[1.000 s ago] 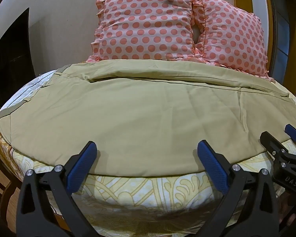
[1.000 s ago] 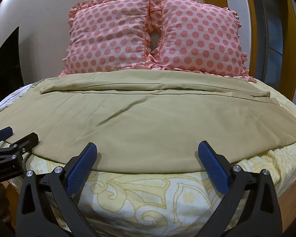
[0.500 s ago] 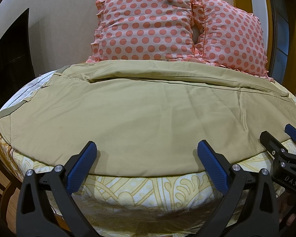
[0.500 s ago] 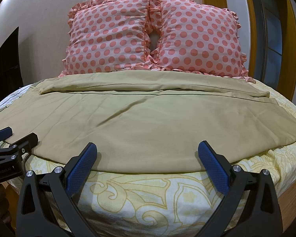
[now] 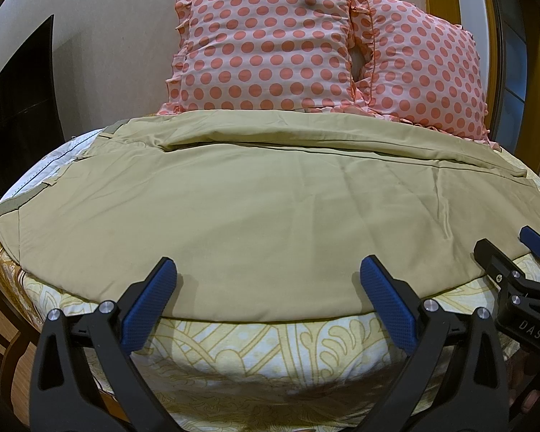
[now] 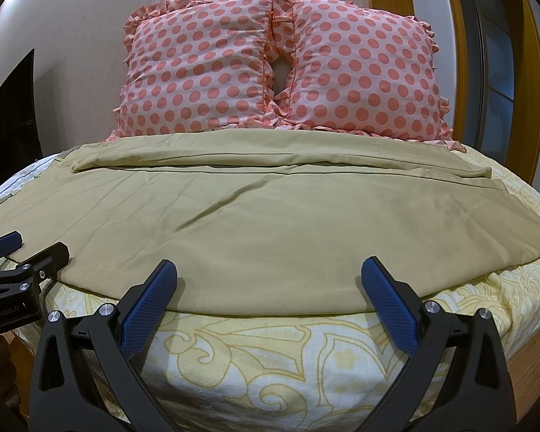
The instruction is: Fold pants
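Khaki pants (image 5: 255,208) lie spread flat across the bed, waistband at the left, legs running right; they also show in the right wrist view (image 6: 270,223). The far leg is folded over along the back. My left gripper (image 5: 270,302) is open and empty, hovering just short of the pants' near edge. My right gripper (image 6: 270,302) is open and empty at the same near edge, further right. Each gripper shows at the side of the other's view, the right one (image 5: 514,255) and the left one (image 6: 25,252).
The bed has a yellow patterned sheet (image 6: 270,352) hanging over its front edge. Two pink polka-dot pillows (image 6: 277,68) stand against the wall behind the pants. A wooden door frame (image 6: 525,82) is at the right, a dark opening (image 5: 21,108) at the left.
Both grippers have crept slightly forward toward the pants' near edge. The pants have not moved.
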